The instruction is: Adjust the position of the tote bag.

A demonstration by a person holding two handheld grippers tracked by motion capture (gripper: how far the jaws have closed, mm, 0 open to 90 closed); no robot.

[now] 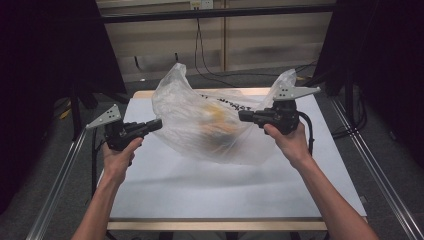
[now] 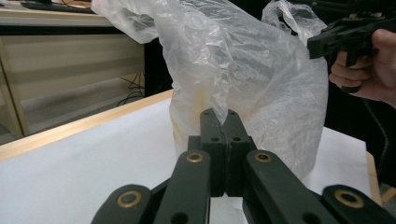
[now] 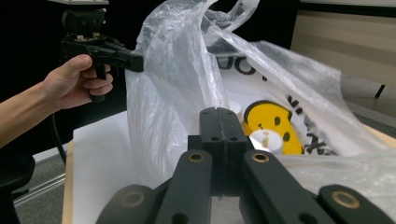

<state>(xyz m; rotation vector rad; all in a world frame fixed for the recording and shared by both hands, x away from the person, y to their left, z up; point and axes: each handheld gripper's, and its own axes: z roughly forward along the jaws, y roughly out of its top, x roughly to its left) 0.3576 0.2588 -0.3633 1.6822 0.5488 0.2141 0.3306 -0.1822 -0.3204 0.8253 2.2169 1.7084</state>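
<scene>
A translucent white plastic bag (image 1: 200, 125) with black lettering and a yellow smiley print (image 3: 271, 122) hangs stretched between both grippers above the white table (image 1: 210, 190). My left gripper (image 1: 159, 123) is shut on the bag's left edge; in the left gripper view the film is pinched at the jaw tips (image 2: 225, 116). My right gripper (image 1: 241, 116) is shut on the bag's right side, its closed jaws (image 3: 218, 112) at the bag's mouth. A white round thing (image 3: 265, 140) lies inside the bag. Each gripper view shows the other gripper, the right one (image 2: 312, 46) and the left one (image 3: 137, 61).
The white table has a wooden border (image 1: 215, 225) and metal rails along its left (image 1: 55, 185) and right (image 1: 380, 175). Black curtains hang on both sides. Cables (image 1: 205, 60) run over the floor behind the table, below a pale wall.
</scene>
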